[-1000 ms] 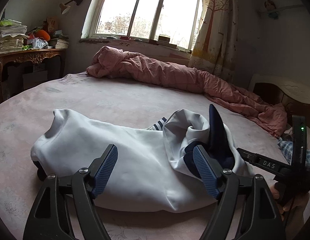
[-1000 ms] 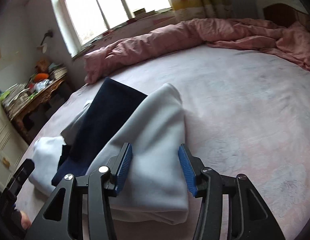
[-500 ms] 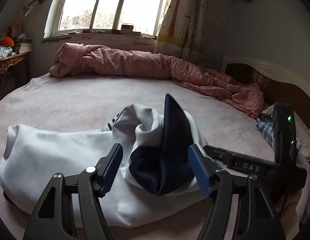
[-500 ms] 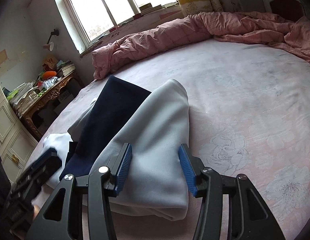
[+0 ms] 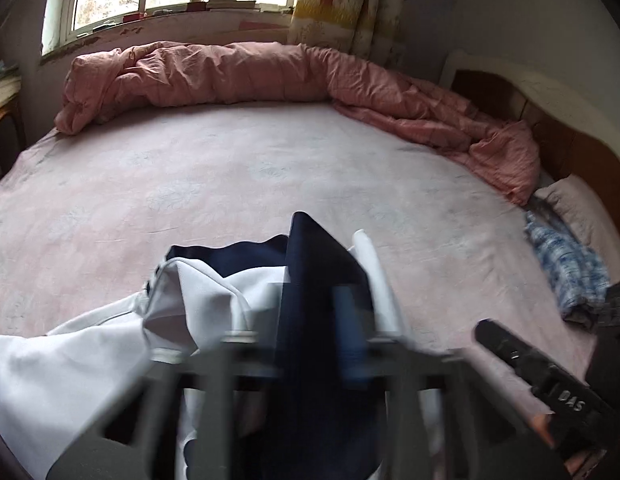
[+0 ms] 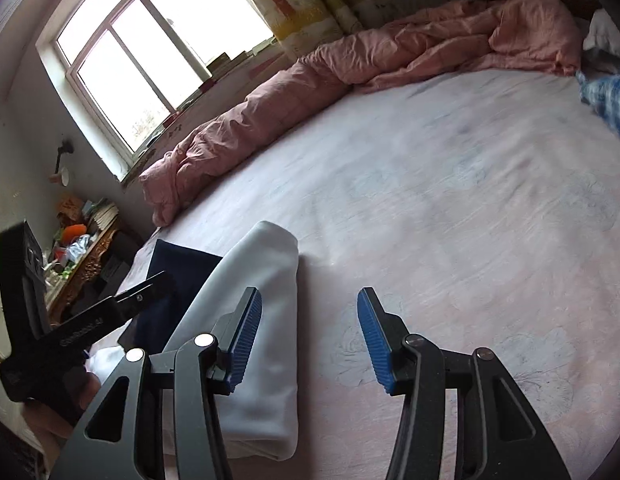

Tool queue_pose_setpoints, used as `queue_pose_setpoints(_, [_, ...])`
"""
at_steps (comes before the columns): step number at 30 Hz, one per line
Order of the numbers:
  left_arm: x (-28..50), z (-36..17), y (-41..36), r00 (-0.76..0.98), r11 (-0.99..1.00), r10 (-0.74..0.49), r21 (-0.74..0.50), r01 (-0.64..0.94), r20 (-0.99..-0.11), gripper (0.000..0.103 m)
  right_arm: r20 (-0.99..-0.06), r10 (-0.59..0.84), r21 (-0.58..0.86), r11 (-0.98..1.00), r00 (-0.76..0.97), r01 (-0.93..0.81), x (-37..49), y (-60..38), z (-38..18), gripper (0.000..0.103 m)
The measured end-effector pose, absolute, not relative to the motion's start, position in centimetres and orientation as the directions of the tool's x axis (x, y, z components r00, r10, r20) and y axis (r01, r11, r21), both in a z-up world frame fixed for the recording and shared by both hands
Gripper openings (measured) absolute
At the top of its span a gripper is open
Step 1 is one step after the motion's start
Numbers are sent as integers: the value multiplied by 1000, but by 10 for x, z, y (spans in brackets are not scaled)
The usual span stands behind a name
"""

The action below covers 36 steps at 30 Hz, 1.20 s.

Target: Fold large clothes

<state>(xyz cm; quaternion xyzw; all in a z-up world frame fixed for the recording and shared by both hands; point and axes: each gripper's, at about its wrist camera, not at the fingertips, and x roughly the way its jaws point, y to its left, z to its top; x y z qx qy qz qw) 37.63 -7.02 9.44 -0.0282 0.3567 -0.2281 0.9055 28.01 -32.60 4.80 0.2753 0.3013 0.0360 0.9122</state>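
White and navy fabric of the garment (image 5: 109, 352) lay bunched at the near edge of the bed (image 5: 269, 168), where the left hand-held gripper (image 5: 310, 336), blurred in its own view, was clenched on the navy panel (image 5: 322, 280), while the right hand-held gripper (image 6: 305, 336) stood released over bare sheet just beside the folded white sleeve (image 6: 261, 320). Judged from this, the single-point grip on one layer risked dragging the loose bundle and undoing the fold, since the right side held nothing. No containers were visible; a pink quilt (image 5: 237, 72) lay along the far edge.
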Motion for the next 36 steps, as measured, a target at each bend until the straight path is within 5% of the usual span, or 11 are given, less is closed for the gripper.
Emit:
queue_pose_setpoints(3, [344,117,-57,703,855,-518,-266,445,-488,2,-563,412,576,817,716,-17,293,-310,37,52])
queue_pose_setpoints(5, [325,132,-57,751,877,-476,-189,441,-457,2,-573,444,582,813,689,-40,294,-297,33,52])
queue_pose_setpoints(13, [349,98,-22,755,961,-277,-173,216,-594,3,-646,250,283,956,721,-77,285,-253,42,54])
queue_pose_setpoints(17, [362,50,-10,739,974,-224,-167,152,-636,4,-674,275,335,941,685,-48,288,-264,33,57])
queue_pose_setpoints(21, [355,39,-27,775,989,-128,-22,145,-619,4,-650,264,328,943,713,-51,285,-264,38,57])
queue_pose_setpoints(26, [358,37,-7,758,976,-216,-142,163,-615,5,-583,264,347,936,768,-58,274,-269,52,57])
queue_pose_setpoints(30, [346,43,-4,785,983,-180,-89,158,-592,12,-592,268,367,929,760,-42,279,-274,48,57])
queue_pose_setpoints(33, [328,54,7,815,988,-156,-88,129,-558,37,-591,286,357,931,754,-74,280,-265,48,57])
queue_pose_setpoints(35, [316,62,20,844,994,-107,-70,82,-526,76,-584,288,329,939,759,-103,278,-256,50,57])
queue_pose_setpoints(36, [308,65,26,863,998,-68,-47,52,-500,78,-576,285,315,942,766,-113,276,-253,52,57])
